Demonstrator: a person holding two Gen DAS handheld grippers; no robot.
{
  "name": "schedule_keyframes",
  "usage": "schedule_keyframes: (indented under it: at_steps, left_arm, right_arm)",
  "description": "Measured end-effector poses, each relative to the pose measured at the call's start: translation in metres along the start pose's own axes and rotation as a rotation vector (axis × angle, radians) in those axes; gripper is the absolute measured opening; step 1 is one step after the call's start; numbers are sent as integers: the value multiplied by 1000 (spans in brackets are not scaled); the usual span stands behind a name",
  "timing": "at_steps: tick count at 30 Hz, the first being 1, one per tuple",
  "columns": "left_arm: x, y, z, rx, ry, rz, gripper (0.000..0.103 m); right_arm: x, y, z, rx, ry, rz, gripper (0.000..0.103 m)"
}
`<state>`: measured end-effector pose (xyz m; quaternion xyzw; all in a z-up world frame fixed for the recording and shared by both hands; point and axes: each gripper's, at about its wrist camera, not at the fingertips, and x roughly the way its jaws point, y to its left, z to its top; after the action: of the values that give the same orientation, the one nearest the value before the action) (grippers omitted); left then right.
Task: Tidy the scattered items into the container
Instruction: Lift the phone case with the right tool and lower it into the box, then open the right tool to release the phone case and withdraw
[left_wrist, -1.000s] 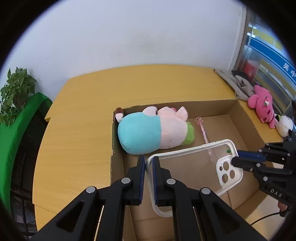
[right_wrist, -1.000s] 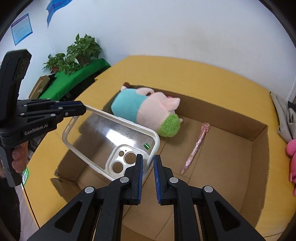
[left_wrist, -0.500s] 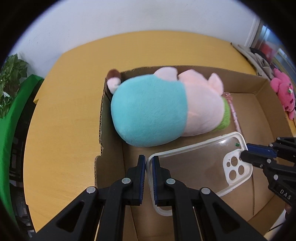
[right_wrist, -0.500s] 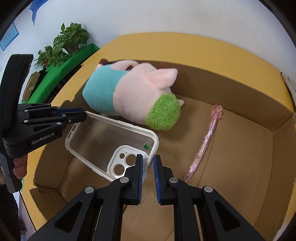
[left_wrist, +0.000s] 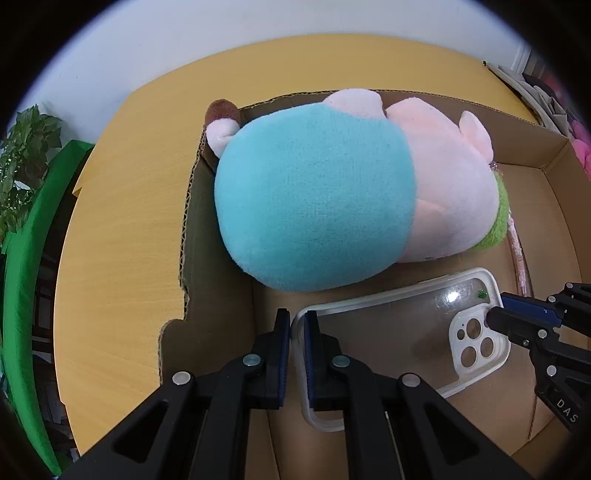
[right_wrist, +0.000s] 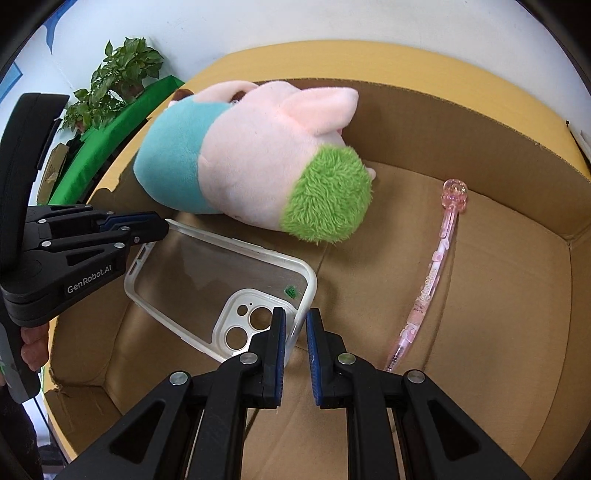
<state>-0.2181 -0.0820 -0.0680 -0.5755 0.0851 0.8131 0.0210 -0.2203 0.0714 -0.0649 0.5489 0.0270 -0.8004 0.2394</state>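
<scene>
A clear phone case (left_wrist: 388, 325) with a white rim is held low inside the cardboard box (left_wrist: 192, 229), close to its floor. My left gripper (left_wrist: 295, 325) is shut on the case's plain end. My right gripper (right_wrist: 295, 325) is shut on the camera-hole end (right_wrist: 236, 325). Each gripper shows in the other's view: the right one (left_wrist: 495, 310), the left one (right_wrist: 162, 229). A pink, teal and green plush toy (right_wrist: 258, 162) lies in the box just beyond the case. A pink pen (right_wrist: 432, 273) lies on the box floor to the right.
The box sits on a round yellow table (left_wrist: 122, 229). A potted plant (right_wrist: 114, 77) and a green stand (left_wrist: 22, 295) are off the table's left side. Cloth and a pink plush (left_wrist: 580, 144) lie at the far right edge.
Both grippers have moved down and forward into the box with the phone case held between them. The plush toy and box floor now look much closer.
</scene>
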Motion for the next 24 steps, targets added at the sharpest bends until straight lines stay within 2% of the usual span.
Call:
schedule_keyframes:
  at_steps: [4,12,17,20,21,23,24]
  left_arm:
    - [4,-2,0,-14,-2,-14,7]
    - [15,-6,-1,-4,10,10,7]
    - [13,-10,-2,4,-14,27,7]
    - [6,-11,-2,-4,-38,14,8]
    - [0,-10,-2,-7,-57,4,8]
    - [-19,-9,-3,-22,-119,4,16]
    - [-33,-8,-4,-33,-170,-8,18]
  right_arm:
    - [5,-1,-2,9,3,-22,12]
    - [10,2,-4,12,10,-28,12]
    - [8,4,-6,14,3,-26,14]
    - [4,4,-8,9,-10,-30,16]
    - [1,3,-9,9,-19,-25,19]
    - [-8,4,-11,9,-46,-18,36]
    - [-15,6,-12,4,-63,-25,48]
